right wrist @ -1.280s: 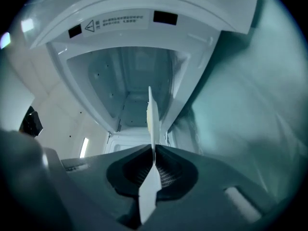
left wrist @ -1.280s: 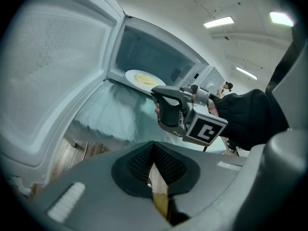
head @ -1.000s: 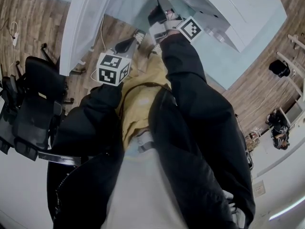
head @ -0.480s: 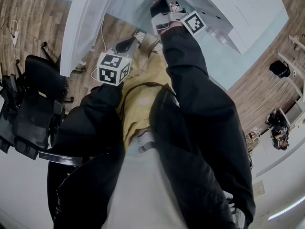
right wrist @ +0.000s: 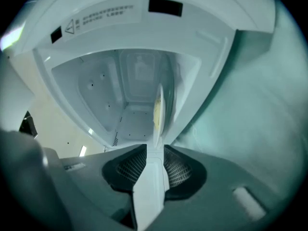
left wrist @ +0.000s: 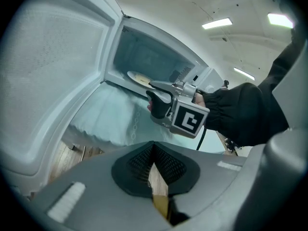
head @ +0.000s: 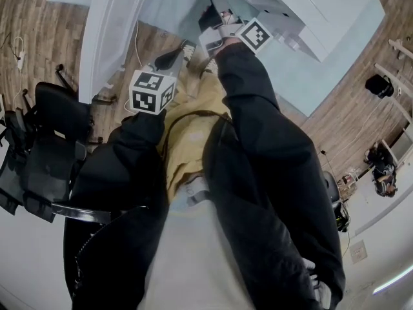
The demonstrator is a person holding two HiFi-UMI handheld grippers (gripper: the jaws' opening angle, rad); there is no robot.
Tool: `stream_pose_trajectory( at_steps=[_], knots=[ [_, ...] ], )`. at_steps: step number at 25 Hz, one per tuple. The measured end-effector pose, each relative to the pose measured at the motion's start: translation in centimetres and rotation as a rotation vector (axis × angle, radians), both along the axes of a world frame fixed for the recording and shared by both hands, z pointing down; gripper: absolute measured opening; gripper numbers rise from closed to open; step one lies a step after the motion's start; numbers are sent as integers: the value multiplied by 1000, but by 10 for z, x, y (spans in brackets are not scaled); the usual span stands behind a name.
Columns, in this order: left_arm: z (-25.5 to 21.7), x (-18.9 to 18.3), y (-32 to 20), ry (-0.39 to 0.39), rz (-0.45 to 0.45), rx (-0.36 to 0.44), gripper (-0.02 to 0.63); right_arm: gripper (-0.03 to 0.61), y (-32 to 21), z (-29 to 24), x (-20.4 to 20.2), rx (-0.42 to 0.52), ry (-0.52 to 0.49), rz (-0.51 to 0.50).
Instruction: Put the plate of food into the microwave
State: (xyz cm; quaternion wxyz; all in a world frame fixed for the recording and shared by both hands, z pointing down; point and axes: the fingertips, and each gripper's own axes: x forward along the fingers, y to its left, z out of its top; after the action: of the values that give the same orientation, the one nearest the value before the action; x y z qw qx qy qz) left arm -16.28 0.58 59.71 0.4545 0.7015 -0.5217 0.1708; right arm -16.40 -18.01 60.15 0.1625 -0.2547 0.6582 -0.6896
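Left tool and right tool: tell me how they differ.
The right tool is at the open microwave's mouth; the left tool hangs back outside it. The right tool's jaws are opening with the rim of the plate of food between them; the left tool's jaws are together, empty. Both carry a marker cube.

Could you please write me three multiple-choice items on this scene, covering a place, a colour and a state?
1. Where is the plate? A on the floor; B inside the microwave; C on a chair.
2. What colour is the sleeve? A black; B red; C white.
3. How is the microwave door? A shut; B removed; C swung open.
Answers: B, the plate lies within the microwave's walls; A, the fabric is plainly black; C, the door stands aside and the inside is exposed.
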Motion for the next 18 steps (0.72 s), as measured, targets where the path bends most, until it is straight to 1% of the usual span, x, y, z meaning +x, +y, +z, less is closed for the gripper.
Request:
stream_pose_trajectory(
  at_steps=[3,4,6,10,13,18],
  knots=[
    [-7,3,-5,-6,11,18,2,82,22,-5,5,23,34,-66],
    [-10,4,-7,-9,14,26,2,60,31,-8,7,36,52,-93],
    [-17,6,-12,-15,20,44,0,-5,48,-14,9,60,90,-140],
    [-32,14,-26,-29,44,90,2,-6,74,-33,21,134,168,-197],
    [-50,22,-38,-55,54,137,0,-6,82,-54,39,237,271,-210],
    [-93,36,-55,-100,79,240,0,-6,88,-107,69,497,483,-268]
  ],
)
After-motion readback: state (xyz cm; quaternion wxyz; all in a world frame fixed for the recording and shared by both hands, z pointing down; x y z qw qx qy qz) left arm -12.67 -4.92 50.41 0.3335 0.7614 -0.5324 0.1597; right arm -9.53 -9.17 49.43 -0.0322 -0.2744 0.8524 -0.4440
